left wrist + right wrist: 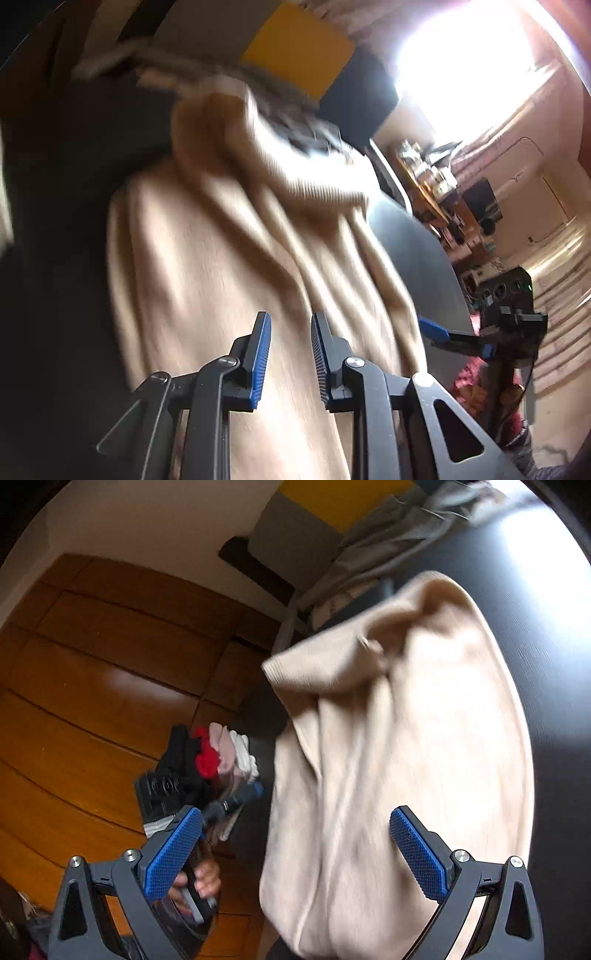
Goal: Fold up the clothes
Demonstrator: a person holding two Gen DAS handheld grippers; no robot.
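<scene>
A beige garment lies crumpled in loose folds on a dark table. In the left wrist view my left gripper hovers just over its near part. The blue pads stand a narrow gap apart with no cloth between them. My right gripper shows at the garment's right edge. In the right wrist view the same garment spreads over the table. My right gripper is wide open above its near end and holds nothing. The left gripper and the hand holding it appear at the left.
A grey garment lies bunched at the table's far side. A pile of black, red, pink and white clothes sits low beside the table over a wooden floor. Cluttered shelves and a bright window are beyond.
</scene>
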